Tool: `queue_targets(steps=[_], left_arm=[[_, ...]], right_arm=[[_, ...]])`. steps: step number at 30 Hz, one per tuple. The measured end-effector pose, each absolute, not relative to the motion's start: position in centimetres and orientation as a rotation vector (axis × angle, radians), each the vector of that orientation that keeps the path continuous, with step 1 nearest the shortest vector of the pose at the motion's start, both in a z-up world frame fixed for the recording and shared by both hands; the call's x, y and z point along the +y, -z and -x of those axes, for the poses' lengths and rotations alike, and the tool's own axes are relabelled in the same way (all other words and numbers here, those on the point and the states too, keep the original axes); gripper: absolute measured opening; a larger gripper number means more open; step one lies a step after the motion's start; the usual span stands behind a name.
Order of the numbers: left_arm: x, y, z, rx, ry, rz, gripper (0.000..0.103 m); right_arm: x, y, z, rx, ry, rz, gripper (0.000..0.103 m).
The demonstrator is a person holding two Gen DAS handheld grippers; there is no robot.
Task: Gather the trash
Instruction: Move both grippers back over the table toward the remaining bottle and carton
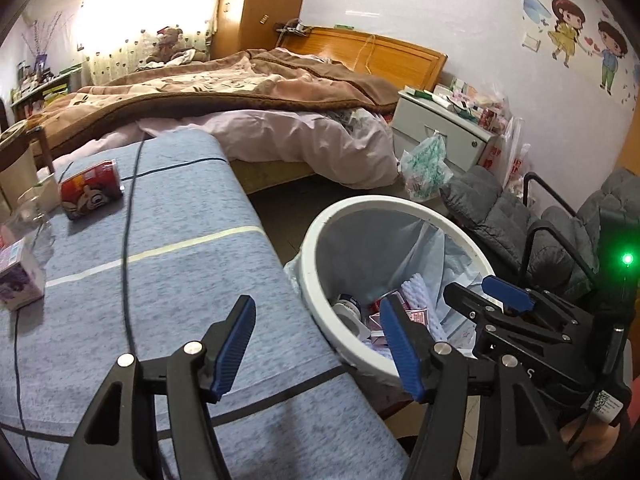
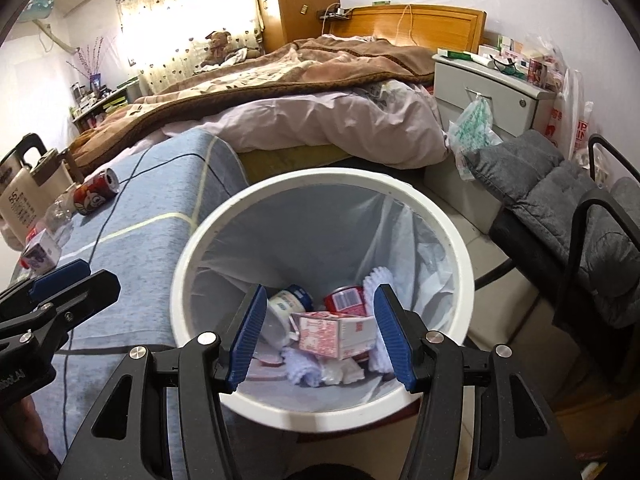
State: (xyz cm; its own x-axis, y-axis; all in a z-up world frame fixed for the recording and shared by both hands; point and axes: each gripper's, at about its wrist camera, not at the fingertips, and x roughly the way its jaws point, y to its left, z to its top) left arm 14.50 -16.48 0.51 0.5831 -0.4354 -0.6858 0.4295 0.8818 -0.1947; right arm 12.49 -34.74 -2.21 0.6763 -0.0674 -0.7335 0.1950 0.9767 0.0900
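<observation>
Left wrist view: left tool (image 1: 316, 350) released, jaws apart and empty, hanging over the near corner of the blue-clothed surface (image 1: 192, 280), just beside the white bin (image 1: 316, 252). Bin standing off the right edge of the surface, with a carton, a tub and white foam already inside. Remaining trash well beyond the bin's left side, at the far left part of the surface: a red can (image 1: 91, 189) lying on its side, long axis roughly across the picture with the open end to the right; a clear crumpled bottle (image 1: 30, 210) just left of the can; a small purple-and-white carton (image 1: 18, 280) nearer, at the left border. Right tool (image 1: 496, 300) visible over the bin's right rim.

Right wrist view: right tool (image 2: 318, 338) also released, nothing between the jaws, directly above the mouth of the bin (image 2: 188, 264). Pink-and-white carton (image 2: 336, 334) resting in the bin below. Can (image 2: 96, 193), bottle (image 2: 60, 210) and small carton (image 2: 38, 254) all far to the left of the bin; left tool (image 2: 60, 284) between the bin and them.

Judgement: left hand nearer to the can, so probably the one to reach for it next, closing across the can's short width.
</observation>
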Motion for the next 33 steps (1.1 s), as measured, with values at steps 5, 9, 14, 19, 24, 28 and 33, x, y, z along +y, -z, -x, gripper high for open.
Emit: queue_targets(steps=[5, 9, 14, 19, 24, 28, 33], left_arm=[[-14.6, -1.3, -13.6, 0.755, 0.45, -0.019, 0.067], [-12.8, -1.7, -13.3, 0.742, 0.439, 0.004, 0.067], [-10.3, -2.1, -13.2, 0.73, 0.414, 0.037, 0.067], [-7.9, -2.3, -13.0, 0.724, 0.379, 0.058, 0.067], [-4.6, -2.3, -12.6, 0.717, 0.344, 0.08, 0.067], [-2.4, -2.2, -12.3, 0.71, 0.302, 0.087, 0.067], [1.5, -1.9, -12.0, 0.693, 0.235, 0.114, 0.067]], right_arm=[[-32.9, 1.5, -12.4, 0.793, 0.115, -0.16, 0.057], [-31.1, 1.1, -12.5, 0.785, 0.085, -0.147, 0.057], [-28.9, 0.7, -12.7, 0.777, 0.049, -0.128, 0.057], [-26.8, 0.3, -13.0, 0.77, 0.012, -0.114, 0.057], [-24.2, 0.3, -13.4, 0.772, -0.034, -0.094, 0.057], [-22.2, 0.3, -13.8, 0.774, -0.074, -0.072, 0.057], [-19.5, 0.4, -14.3, 0.774, -0.13, -0.041, 0.057]])
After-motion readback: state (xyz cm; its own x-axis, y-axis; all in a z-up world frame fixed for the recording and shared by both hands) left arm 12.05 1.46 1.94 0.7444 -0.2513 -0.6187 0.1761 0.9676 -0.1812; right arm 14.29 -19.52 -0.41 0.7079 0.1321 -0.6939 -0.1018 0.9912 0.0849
